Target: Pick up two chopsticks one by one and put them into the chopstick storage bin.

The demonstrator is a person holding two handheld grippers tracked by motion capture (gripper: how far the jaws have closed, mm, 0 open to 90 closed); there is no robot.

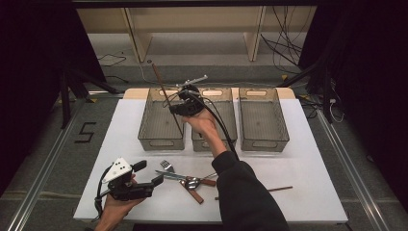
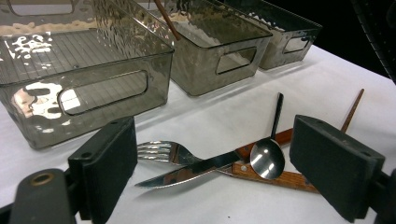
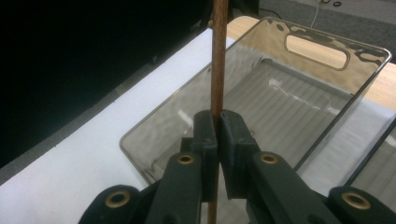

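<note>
Right gripper [image 1: 179, 107], black jaws pressed on a thin round brown chopstick [image 3: 218, 60], holds it steeply tilted above the left bin [image 1: 144, 129], one of three smoky, ribbed clear plastic bins with cut-out handles. Left gripper [image 2: 212, 163], its blocky black pads spread wide and holding nothing, rests near the white table's [image 1: 298, 168] front edge, facing a shiny steel fork [image 2: 161, 151], knife [image 2: 187, 172] and spoon [image 2: 267, 156] crossed over flat wooden handles. Second chopstick [image 1: 281, 188] lies on the table nearby.
</note>
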